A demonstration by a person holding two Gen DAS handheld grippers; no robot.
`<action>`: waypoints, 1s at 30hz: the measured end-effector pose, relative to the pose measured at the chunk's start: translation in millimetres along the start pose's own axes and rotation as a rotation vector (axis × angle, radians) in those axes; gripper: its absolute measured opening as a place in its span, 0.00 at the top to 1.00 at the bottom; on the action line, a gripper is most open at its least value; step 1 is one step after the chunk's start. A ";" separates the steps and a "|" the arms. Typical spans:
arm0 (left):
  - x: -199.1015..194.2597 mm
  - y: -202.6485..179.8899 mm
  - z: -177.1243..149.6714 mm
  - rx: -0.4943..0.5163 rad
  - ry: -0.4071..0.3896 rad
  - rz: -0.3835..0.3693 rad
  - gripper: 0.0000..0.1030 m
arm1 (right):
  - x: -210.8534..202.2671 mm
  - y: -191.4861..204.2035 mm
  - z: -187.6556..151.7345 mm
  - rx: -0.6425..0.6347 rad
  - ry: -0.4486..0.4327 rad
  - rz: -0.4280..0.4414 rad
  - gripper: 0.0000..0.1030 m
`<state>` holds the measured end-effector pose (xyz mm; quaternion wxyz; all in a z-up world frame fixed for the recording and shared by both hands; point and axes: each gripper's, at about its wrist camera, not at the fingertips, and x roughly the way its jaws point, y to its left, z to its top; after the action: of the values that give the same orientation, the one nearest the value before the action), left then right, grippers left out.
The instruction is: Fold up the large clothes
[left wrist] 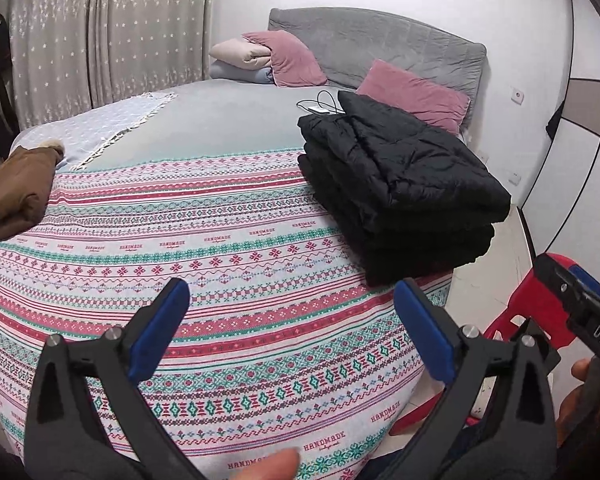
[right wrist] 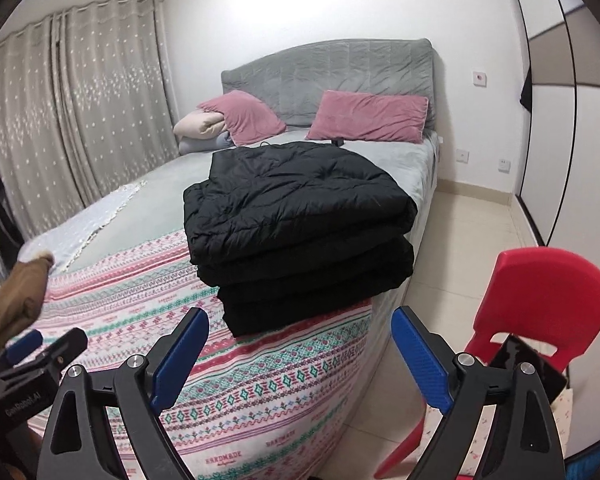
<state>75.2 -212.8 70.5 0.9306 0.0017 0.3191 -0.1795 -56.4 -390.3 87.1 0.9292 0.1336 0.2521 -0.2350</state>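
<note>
On the bed's patterned blanket (right wrist: 260, 392), folded black coat (right wrist: 300, 232) is lying ahead of both grippers; we are holding left hand-held gripper (left wrist: 292, 332) and right hand-held gripper (right wrist: 300, 356) released, empty.

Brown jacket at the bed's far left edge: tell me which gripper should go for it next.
Left, probably. The brown jacket lies on the left side of the bed, nearer the left gripper, whose jaws are open and empty. The right gripper faces the folded black stack on the opposite side.
</note>
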 end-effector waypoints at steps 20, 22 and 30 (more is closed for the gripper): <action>2.9 -4.9 -3.1 0.022 0.021 -0.044 0.01 | 2.1 12.9 0.9 -0.069 -0.040 -0.078 0.00; 3.3 -5.8 -3.7 0.025 0.023 -0.043 0.01 | 1.6 13.4 1.2 -0.070 -0.043 -0.076 0.00; 2.0 -8.2 -4.5 0.037 0.022 -0.047 0.01 | 2.4 13.1 0.7 -0.068 -0.048 -0.082 0.00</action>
<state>71.2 -220.7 66.6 0.9223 0.0133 0.3260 -0.2070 -47.7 -380.2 88.2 0.9285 0.0860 0.2430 -0.2674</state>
